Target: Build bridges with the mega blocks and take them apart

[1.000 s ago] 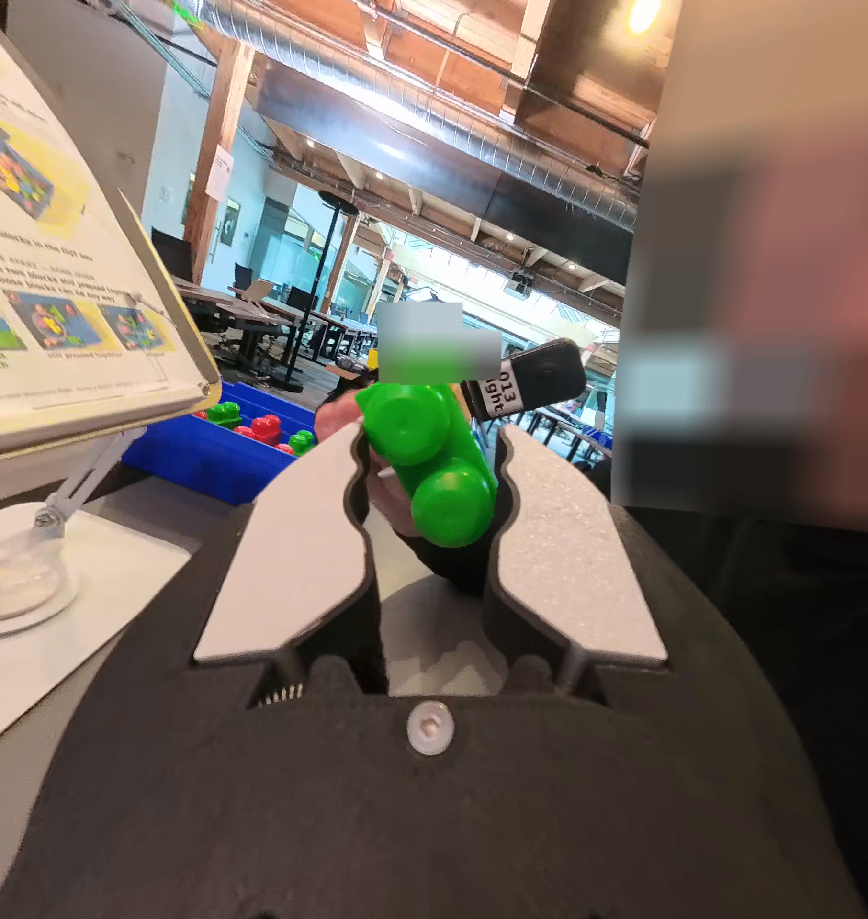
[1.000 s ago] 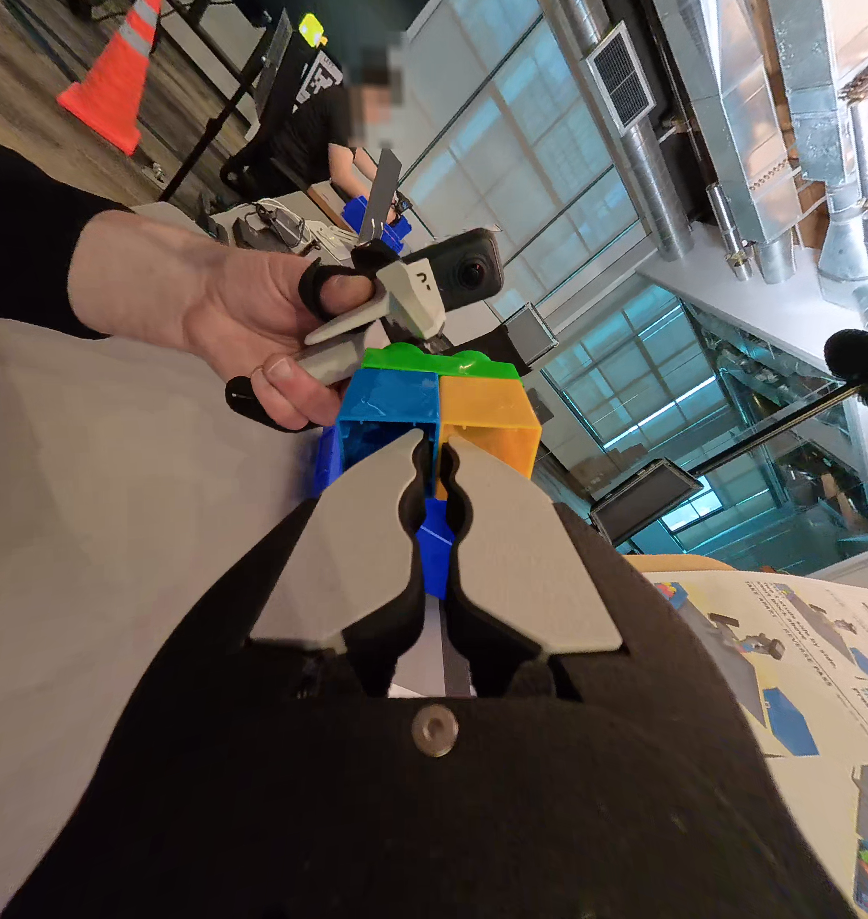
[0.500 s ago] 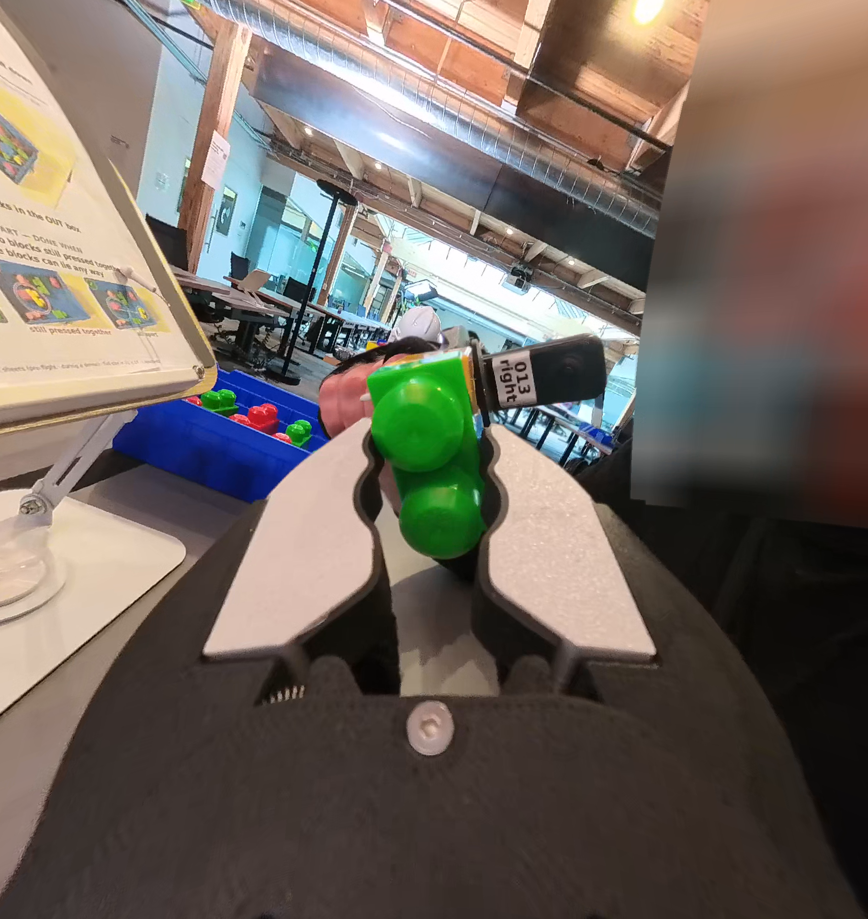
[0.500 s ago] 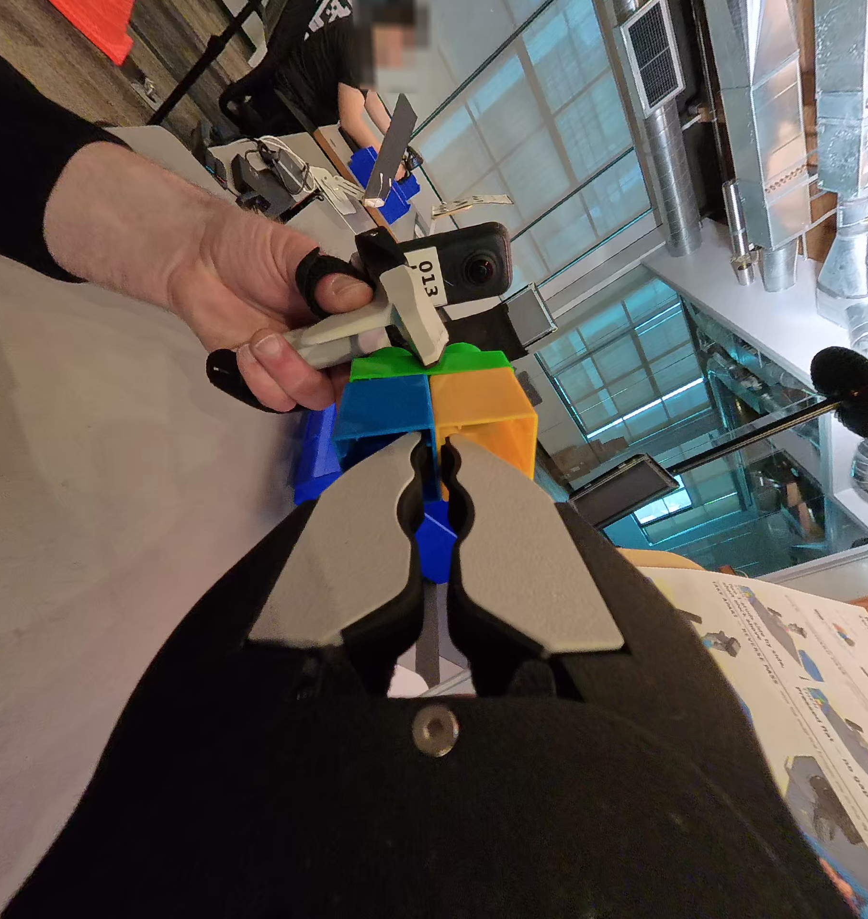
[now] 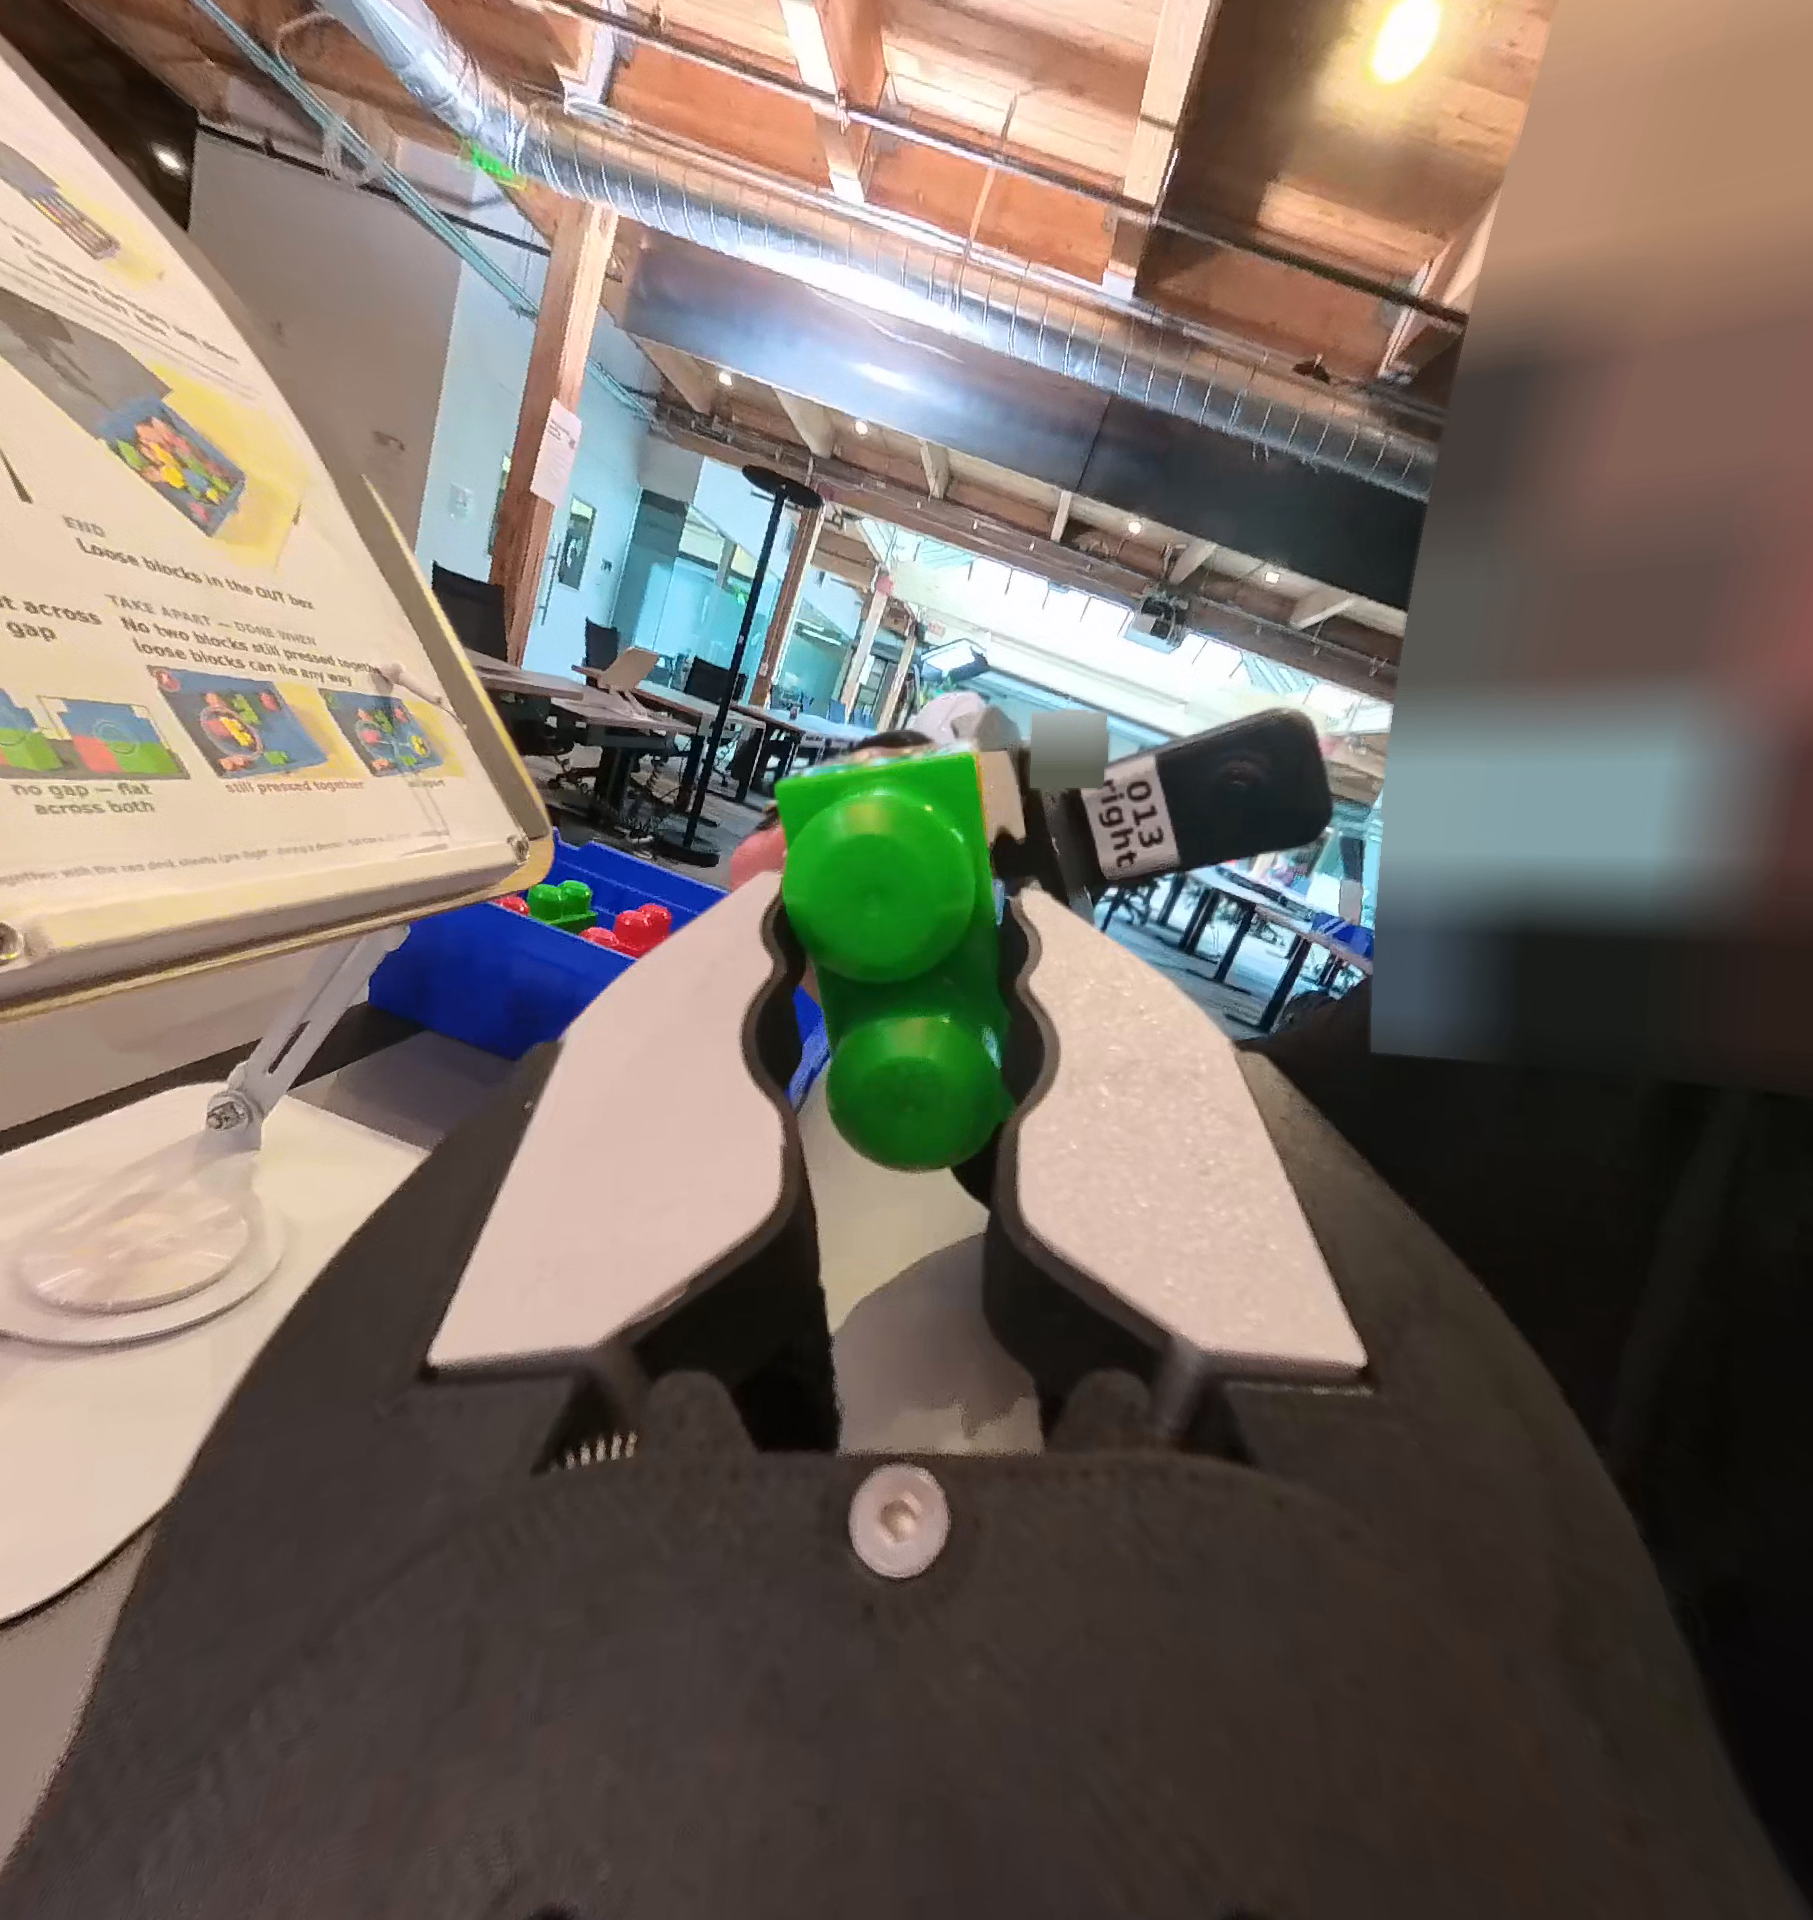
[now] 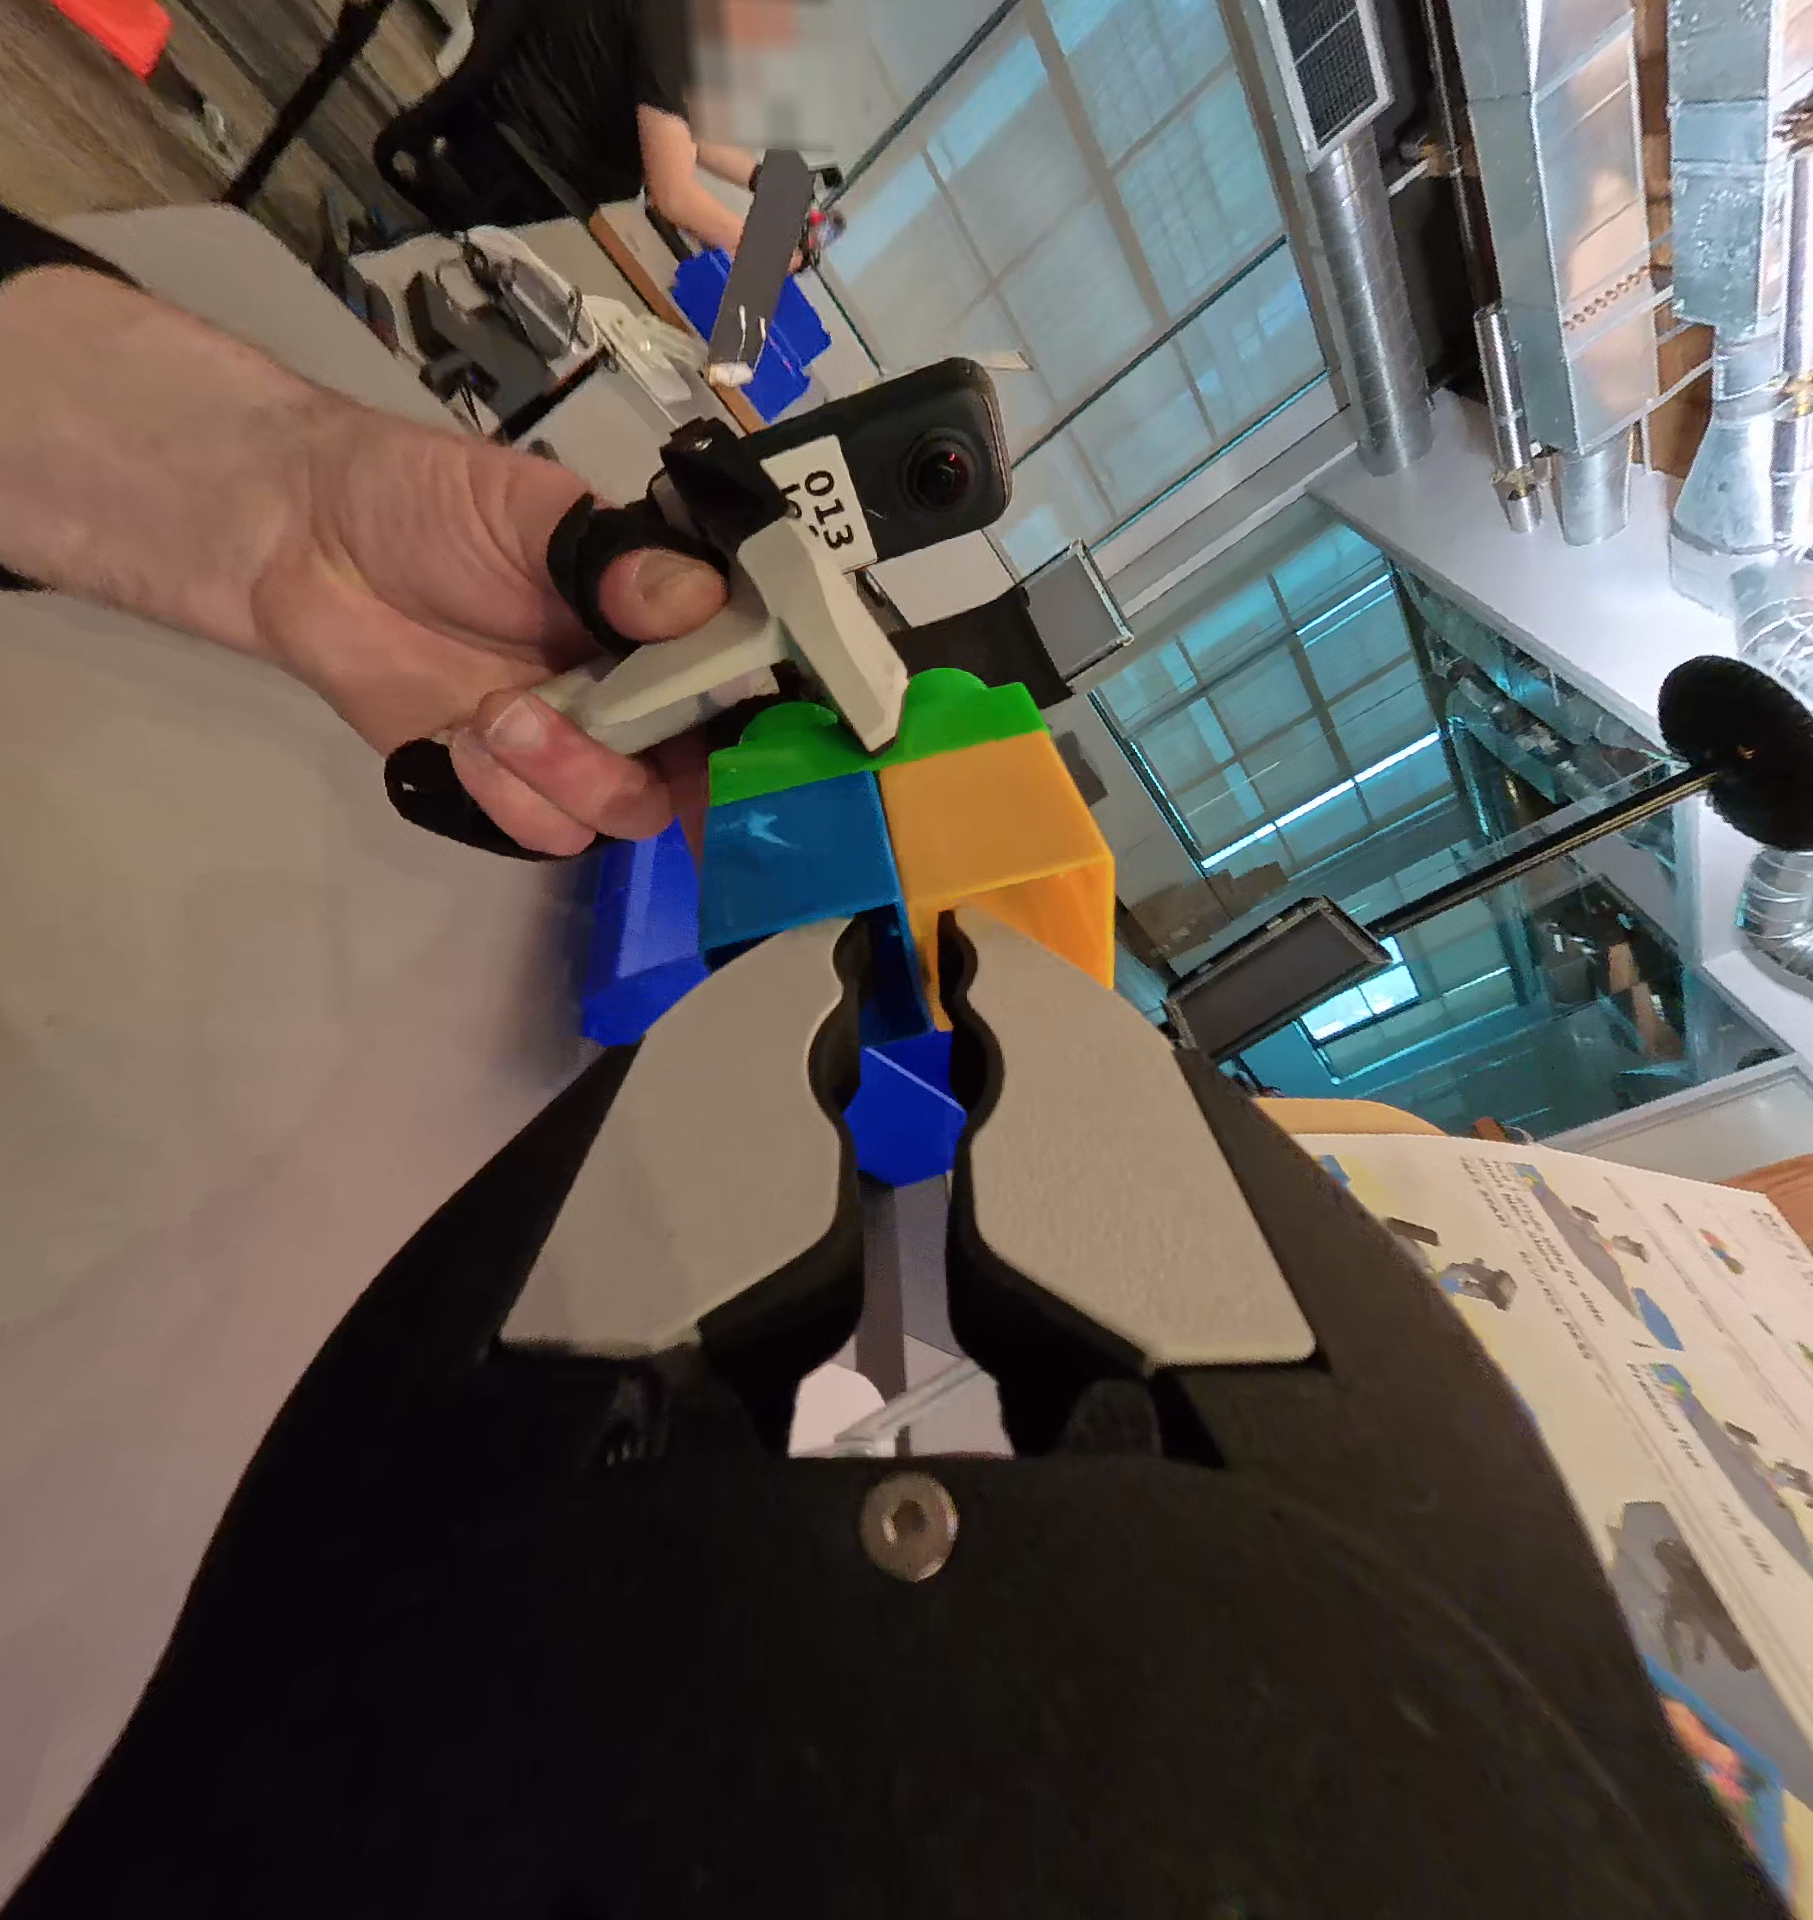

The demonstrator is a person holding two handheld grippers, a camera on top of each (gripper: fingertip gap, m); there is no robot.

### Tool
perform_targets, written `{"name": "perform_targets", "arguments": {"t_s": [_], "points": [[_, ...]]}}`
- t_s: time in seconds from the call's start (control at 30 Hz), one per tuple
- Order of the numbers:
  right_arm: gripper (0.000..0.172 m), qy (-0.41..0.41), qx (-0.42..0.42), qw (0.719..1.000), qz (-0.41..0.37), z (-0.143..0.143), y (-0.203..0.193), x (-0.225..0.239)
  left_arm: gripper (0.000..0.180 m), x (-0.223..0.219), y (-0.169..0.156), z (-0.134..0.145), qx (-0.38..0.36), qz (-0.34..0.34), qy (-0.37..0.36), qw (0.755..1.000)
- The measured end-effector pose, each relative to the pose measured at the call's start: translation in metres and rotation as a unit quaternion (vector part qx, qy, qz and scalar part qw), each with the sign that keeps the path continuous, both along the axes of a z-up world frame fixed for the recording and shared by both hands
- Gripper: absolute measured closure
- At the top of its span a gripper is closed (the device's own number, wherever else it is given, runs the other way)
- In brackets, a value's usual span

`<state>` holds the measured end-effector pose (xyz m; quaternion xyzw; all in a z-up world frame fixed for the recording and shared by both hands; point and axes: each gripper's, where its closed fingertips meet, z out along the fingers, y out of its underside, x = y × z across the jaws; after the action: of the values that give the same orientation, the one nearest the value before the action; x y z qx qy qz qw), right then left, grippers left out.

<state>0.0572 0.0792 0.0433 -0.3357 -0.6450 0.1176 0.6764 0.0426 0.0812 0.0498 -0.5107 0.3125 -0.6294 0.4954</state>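
A small bridge is held in the air: a green two-stud block (image 6: 975, 717) sits across a blue block (image 6: 793, 852) and an orange block (image 6: 985, 831). In the left wrist view the green block (image 5: 886, 935) fills the space between my left gripper's (image 5: 894, 914) fingers, which are shut on its sides. The right wrist view shows one left finger (image 6: 829, 644) lying on the green block. My right gripper (image 6: 897, 935) is at the open undersides of the blue and orange blocks. Their adjoining walls stand between its fingertips with a visible gap, so it is open.
A blue bin (image 5: 486, 977) with red and green blocks stands on the grey table behind the bridge. An instruction sheet on a stand (image 5: 206, 623) is at the left; it also shows in the right wrist view (image 6: 1608, 1455). A person's hand (image 6: 362, 561) holds the left gripper. Less than 4 cm separates the two grippers' tips.
My left fingers have closed onto the green block. My right fingers, earlier pinched on the blue and orange walls, have parted slightly. The bridge has turned a little.
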Motion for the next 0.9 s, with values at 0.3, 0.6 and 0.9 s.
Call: {"name": "perform_targets", "arguments": {"t_s": [0.3, 0.6, 0.9], "points": [[0.147, 0.052, -0.121, 0.991, 0.028, 0.015, 0.008, 0.011, 0.144, -0.024, 0.011, 0.017, 0.01, 0.056, -0.057, 0.997], [0.124, 0.067, -0.432, 0.89, 0.131, -0.001, 0.016, 0.0, 0.145, -0.024, 0.007, 0.023, 0.072, 0.108, -0.043, 0.991], [0.136, 0.096, -0.493, 0.842, 0.196, 0.003, 0.004, -0.008, 0.145, -0.014, 0.004, 0.019, 0.087, 0.116, -0.037, 0.989]]}}
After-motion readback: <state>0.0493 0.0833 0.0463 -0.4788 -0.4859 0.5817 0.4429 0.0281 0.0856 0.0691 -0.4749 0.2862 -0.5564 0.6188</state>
